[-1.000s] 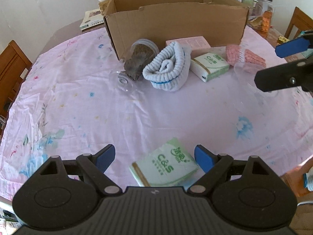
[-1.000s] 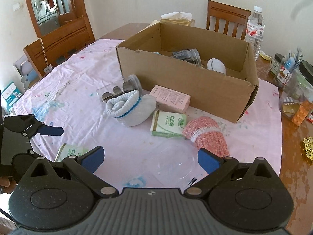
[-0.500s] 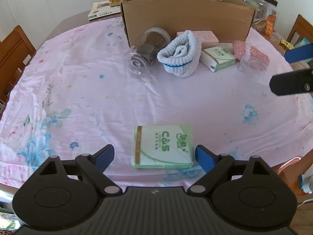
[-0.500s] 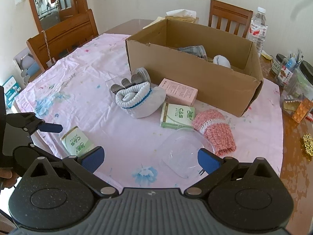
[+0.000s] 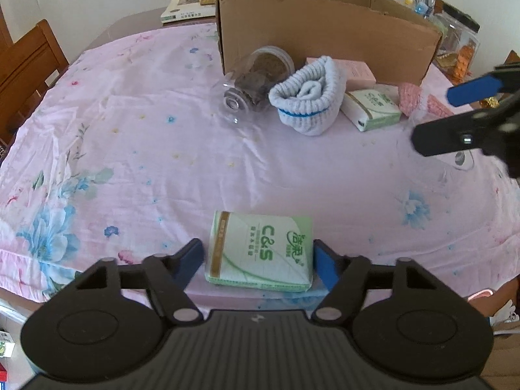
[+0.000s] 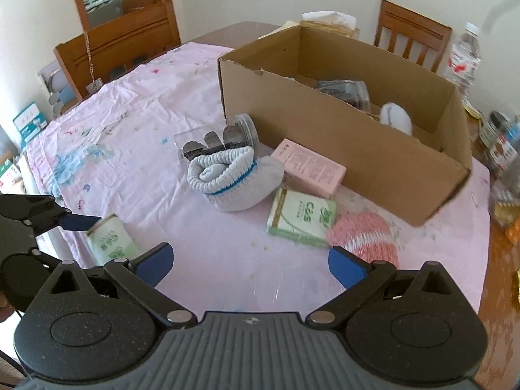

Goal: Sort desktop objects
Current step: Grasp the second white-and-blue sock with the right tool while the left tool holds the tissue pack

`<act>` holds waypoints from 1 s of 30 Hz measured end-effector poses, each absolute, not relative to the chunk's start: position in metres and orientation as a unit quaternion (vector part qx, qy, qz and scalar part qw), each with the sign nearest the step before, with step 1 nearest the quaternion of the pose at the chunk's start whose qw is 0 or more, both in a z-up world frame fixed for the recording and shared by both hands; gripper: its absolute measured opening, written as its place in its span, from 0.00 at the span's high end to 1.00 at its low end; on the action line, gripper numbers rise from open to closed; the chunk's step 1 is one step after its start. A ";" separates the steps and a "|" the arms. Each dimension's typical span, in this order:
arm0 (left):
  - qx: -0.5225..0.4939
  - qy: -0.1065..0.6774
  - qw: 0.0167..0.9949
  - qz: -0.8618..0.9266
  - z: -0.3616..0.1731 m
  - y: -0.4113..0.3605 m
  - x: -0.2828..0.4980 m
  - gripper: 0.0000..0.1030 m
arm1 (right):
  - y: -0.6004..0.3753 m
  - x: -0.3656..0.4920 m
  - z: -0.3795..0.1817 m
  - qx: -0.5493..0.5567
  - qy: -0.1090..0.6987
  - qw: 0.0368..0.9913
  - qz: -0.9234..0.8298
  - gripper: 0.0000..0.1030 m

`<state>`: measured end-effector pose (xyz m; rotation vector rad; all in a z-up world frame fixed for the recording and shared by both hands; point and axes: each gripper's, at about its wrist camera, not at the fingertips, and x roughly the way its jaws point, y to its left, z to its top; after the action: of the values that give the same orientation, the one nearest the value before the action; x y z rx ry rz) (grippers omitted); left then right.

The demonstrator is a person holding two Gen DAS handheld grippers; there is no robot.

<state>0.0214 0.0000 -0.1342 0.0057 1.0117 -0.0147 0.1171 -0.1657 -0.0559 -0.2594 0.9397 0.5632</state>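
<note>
Green C&S tissue pack (image 5: 261, 253), flat btwn fingers (image 5: 323, 268).

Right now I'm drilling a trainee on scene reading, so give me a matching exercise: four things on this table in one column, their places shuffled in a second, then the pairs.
Things:
1. near tissue pack
2. white rolled sock
3. pink box
4. clear jar

Places:
A. lying on its side by the cardboard box corner
B. between the open left gripper fingers
C. against the cardboard box front wall, behind the second tissue pack
D. just in front of the jar

Pairs: 1-B, 2-D, 3-C, 4-A
</note>
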 end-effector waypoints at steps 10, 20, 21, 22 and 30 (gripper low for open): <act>-0.017 0.479 0.877 0.028 -0.136 0.023 0.037 0.38 | -0.142 0.149 -0.067 -0.150 0.444 0.832 0.297 0.00; -0.022 0.477 0.878 0.039 -0.137 0.035 0.045 0.38 | -0.115 0.174 -0.086 -0.173 0.456 0.814 0.316 0.00; -0.023 0.477 0.878 0.040 -0.137 0.036 0.046 0.38 | -0.113 0.176 -0.088 -0.176 0.457 0.813 0.316 0.00; -0.024 0.476 0.878 0.040 -0.137 0.037 0.046 0.38 | -0.110 0.178 -0.089 -0.178 0.457 0.812 0.316 0.00; -0.031 0.474 0.879 0.039 -0.136 0.043 0.051 0.38 | -0.092 0.189 -0.099 -0.198 0.451 0.806 0.329 0.00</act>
<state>0.0512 0.0428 -0.1363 -0.0643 0.9886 0.0807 0.1890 -0.0916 -0.0989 -0.4243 0.9656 0.7046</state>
